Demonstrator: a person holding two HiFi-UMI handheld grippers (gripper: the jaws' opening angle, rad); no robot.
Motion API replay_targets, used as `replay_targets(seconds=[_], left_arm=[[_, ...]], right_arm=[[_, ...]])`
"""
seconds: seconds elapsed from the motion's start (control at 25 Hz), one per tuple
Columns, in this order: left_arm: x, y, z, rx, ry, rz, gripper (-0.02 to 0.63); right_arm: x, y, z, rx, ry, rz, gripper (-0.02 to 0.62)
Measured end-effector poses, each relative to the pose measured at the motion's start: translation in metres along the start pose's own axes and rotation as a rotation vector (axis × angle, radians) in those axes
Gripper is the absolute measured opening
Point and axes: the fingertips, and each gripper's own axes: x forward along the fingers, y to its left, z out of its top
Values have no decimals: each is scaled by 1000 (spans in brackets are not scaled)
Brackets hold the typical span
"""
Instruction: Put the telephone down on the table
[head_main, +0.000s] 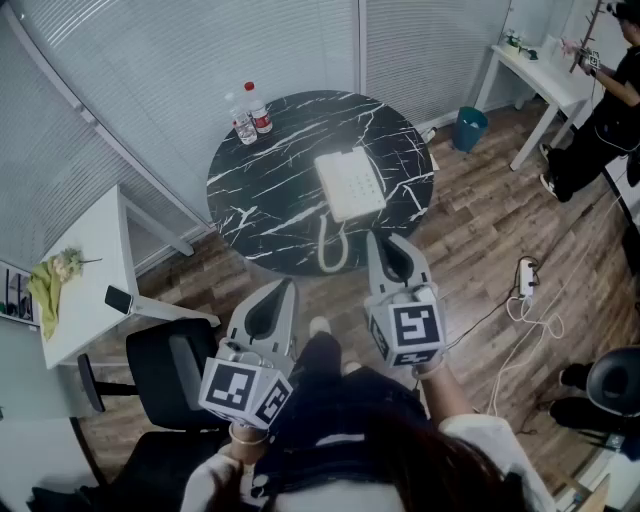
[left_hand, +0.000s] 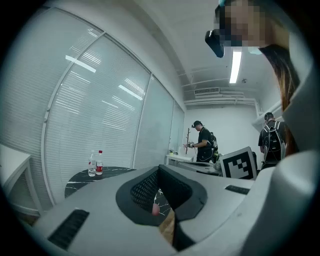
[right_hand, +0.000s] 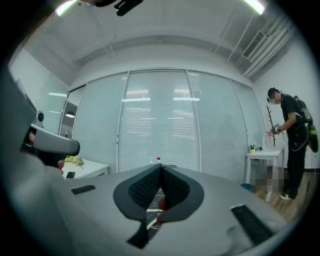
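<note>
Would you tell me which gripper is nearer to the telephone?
Right. The right gripper hovers just short of the telephone, near its cord; the left gripper is farther back and to its left, off the table.

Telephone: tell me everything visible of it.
The telephone is a white, plastic-looking desk set lying flat, slightly skewed, on the right half of the round black marble-patterned table. Its face is too small to make out keys or handset. Its white cord loops off the near end to the table's edge. Only the table touches it; the left gripper and right gripper are short of it.
</note>
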Motion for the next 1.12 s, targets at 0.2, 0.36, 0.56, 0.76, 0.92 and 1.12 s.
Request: replay_targets(seconds=[0.2, 0.36, 0.56, 0.76, 0.92, 1.12], left_arm=[[20, 20, 7, -5, -1, -6, 6], [36, 36, 8, -17, 5, -7, 6], [53, 48, 11, -29, 9, -14, 6], [69, 62, 17, -39, 9, -15, 6], [79, 77, 20, -46, 5, -11, 6], [88, 102, 20, -46, 8, -4, 6]], right_arm=[[25, -2, -2, 1, 15, -11, -5], [44, -1, -7, 9, 27, -25, -5], [67, -4, -9, 2, 50, -35, -5], [94, -10, -9, -14, 73, -44, -5], [114, -11, -12, -33, 86, -52, -4], [134, -8, -17, -54, 103, -69, -4]])
